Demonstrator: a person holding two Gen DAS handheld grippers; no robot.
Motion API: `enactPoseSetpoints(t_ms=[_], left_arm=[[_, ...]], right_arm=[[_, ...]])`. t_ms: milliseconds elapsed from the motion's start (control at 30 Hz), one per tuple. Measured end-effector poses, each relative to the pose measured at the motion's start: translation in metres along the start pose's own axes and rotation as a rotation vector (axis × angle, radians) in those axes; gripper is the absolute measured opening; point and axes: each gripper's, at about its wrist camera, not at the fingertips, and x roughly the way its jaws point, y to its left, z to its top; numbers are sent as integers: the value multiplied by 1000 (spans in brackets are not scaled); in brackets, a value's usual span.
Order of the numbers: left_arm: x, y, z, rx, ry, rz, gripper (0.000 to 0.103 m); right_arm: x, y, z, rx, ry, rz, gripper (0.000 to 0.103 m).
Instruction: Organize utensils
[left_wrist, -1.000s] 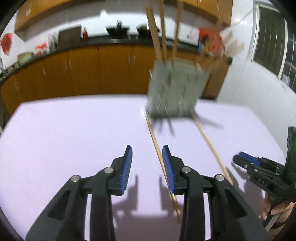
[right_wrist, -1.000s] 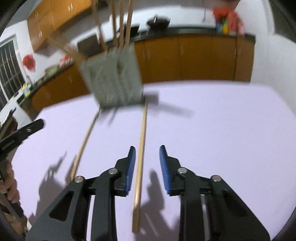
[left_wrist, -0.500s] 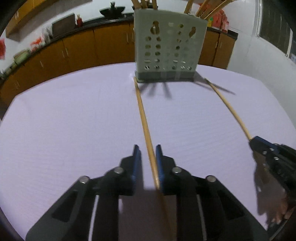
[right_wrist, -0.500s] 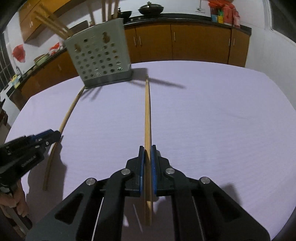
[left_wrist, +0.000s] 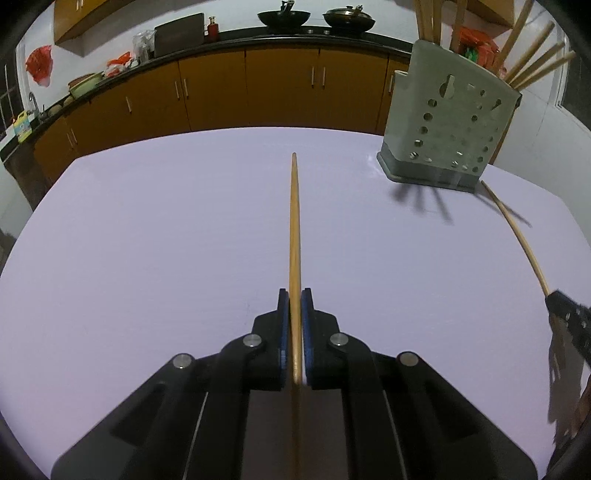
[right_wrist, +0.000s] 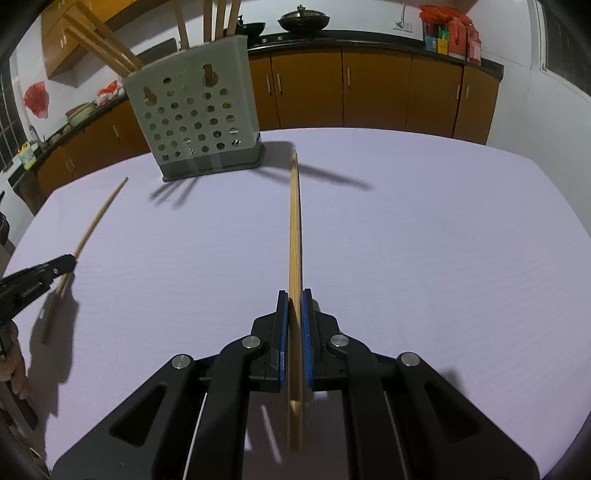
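Observation:
Each gripper is shut on one wooden chopstick. In the left wrist view my left gripper (left_wrist: 294, 295) clamps a chopstick (left_wrist: 294, 221) that points straight ahead, its tip lifted off the lilac table (left_wrist: 147, 240). The right gripper (right_wrist: 294, 295) pinches the other chopstick (right_wrist: 294, 221) near its thick end, tip toward the holder. A grey perforated utensil holder (right_wrist: 195, 122) with several chopsticks standing in it sits at the far side, also seen as the holder (left_wrist: 447, 129) at upper right. The right gripper (left_wrist: 554, 297) shows at the left view's edge, the left gripper (right_wrist: 68, 260) at the right view's edge.
Orange kitchen cabinets (left_wrist: 221, 92) under a dark counter with woks (left_wrist: 284, 16) run behind the table. A window (right_wrist: 7, 110) is at far left. A person's fingers (right_wrist: 14, 369) show at the lower left edge of the right wrist view.
Both grippers closed from open onto their chopsticks. The left one then swung away so the holder sits to its right, with its chopstick raised off the table.

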Motion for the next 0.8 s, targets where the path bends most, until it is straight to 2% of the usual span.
enactPoseSetpoints(t_ms=[300, 800], left_arm=[[-1, 6, -2, -18, -9, -48, 10], [4, -1, -1, -19, -10, -58, 13]], right_arm=[[-1, -1, 0, -4, 3, -24, 8], [-1, -1, 1, -1, 3, -26, 8]])
